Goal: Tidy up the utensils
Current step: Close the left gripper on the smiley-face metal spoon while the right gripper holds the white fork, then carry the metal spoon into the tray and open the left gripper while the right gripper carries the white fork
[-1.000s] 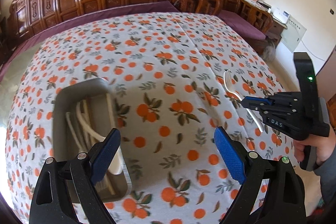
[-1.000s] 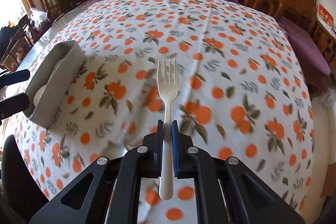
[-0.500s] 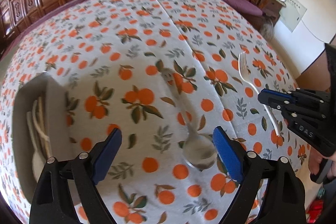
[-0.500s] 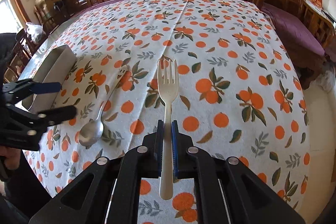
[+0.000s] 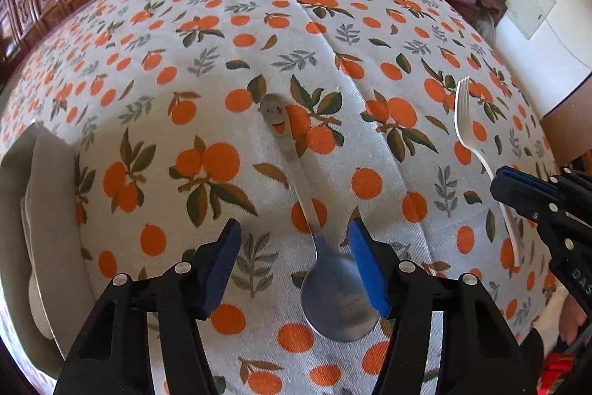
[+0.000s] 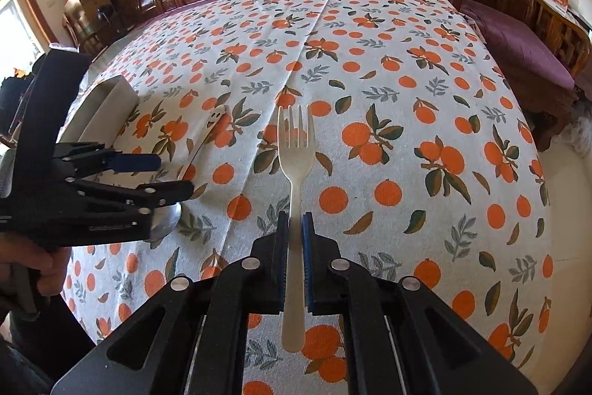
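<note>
Left wrist view: "DAS" lettering on right gripper (image 5: 518,187), fork (image 5: 467,128) clamped.

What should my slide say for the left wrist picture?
Left gripper jaws closing around a metal spoon lying on the orange-print tablecloth.

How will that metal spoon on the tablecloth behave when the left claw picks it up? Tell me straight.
The metal spoon is probably stiff, not floppy. Its polished bowl looks slippery, so pads closing there may skid. The left claw is closing near the bowl end; the long handle could tip downward. It lies flat on soft tablecloth, unlikely to roll.
</note>
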`<move>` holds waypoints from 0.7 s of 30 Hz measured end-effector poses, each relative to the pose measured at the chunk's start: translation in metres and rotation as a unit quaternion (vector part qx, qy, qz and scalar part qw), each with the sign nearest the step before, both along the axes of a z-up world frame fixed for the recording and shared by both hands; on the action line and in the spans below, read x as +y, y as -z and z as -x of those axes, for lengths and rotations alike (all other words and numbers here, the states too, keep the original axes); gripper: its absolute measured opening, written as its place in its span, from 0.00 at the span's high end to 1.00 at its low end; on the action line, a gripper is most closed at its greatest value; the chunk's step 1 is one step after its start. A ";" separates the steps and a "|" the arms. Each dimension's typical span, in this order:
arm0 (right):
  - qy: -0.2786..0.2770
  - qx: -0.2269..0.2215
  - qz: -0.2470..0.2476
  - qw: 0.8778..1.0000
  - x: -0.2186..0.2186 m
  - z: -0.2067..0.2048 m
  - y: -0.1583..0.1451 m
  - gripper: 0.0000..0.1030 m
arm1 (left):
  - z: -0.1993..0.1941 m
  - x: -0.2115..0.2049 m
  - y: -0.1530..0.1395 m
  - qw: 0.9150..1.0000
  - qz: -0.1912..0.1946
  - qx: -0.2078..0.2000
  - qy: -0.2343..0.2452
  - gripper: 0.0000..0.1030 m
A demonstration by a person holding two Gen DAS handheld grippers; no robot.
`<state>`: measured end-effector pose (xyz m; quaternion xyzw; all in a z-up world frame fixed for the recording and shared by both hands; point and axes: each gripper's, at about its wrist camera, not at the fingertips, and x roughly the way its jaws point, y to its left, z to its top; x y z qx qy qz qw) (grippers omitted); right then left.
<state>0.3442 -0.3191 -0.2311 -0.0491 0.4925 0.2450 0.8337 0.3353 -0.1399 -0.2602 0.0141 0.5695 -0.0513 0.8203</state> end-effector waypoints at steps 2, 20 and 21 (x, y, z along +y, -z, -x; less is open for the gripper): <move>-0.001 0.000 0.000 1.000 0.001 0.001 0.000 0.91 | -0.001 -0.001 0.000 1.000 -0.007 0.000 0.001 0.48; -0.019 0.000 0.001 1.000 0.025 0.014 -0.006 0.91 | 0.015 0.021 -0.010 1.000 -0.008 -0.001 0.021 0.95; -0.021 0.000 0.001 1.000 0.029 0.015 -0.007 0.91 | 0.018 0.026 -0.014 1.000 -0.006 -0.005 0.020 0.95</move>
